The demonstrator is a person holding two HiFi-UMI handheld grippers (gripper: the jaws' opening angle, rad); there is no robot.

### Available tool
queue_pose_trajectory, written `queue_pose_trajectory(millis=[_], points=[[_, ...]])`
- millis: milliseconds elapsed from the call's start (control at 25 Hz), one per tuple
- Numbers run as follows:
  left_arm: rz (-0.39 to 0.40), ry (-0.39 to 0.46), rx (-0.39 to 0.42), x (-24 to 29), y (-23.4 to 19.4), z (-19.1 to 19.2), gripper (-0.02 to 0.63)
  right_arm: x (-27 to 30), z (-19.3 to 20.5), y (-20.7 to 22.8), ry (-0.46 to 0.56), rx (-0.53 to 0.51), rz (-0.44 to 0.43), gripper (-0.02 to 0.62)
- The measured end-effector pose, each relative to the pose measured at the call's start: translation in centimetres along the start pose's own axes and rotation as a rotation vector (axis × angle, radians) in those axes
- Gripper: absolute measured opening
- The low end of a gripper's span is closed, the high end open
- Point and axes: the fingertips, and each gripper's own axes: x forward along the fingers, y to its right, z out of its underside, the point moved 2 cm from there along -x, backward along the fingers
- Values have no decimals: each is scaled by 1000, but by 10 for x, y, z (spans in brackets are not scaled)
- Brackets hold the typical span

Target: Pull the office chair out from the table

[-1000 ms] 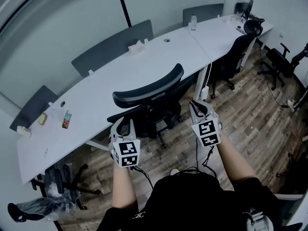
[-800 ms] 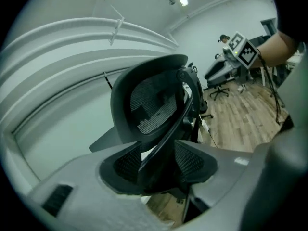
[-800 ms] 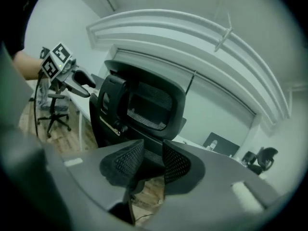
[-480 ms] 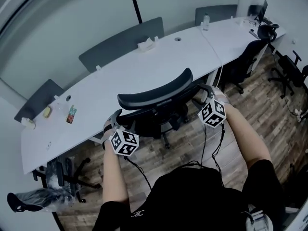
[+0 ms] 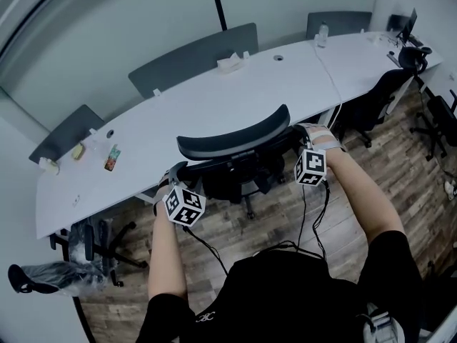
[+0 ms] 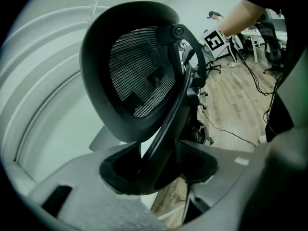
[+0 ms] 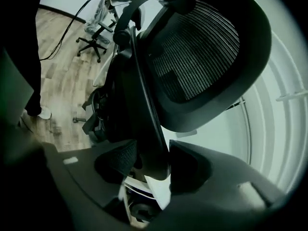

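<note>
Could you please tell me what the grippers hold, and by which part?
The black mesh office chair; left gripper and right gripper each grip a backrest strut.

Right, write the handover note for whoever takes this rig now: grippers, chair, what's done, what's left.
Left gripper: shut on the office chair, on a strut of its back frame, left side.
Right gripper: shut on a back strut on the right side.
Chair: tucked in at the white table, backrest at its near edge.
Done: both grips taken.
Left: pull the chair back from the table, probably evenly with both arms.
</note>
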Motion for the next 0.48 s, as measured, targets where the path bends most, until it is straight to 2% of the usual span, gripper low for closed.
queue_pose_trajectory(millis=[80, 280, 480], points=[[-8, -16, 22, 0, 0, 1, 232, 0, 0, 0, 5, -6, 3, 215], [-22, -123, 191, 8, 4, 8, 258, 0, 1, 0, 2, -8, -8, 210], [-36, -148, 235, 15, 3, 11, 222, -2, 2, -2, 5, -8, -6, 207]])
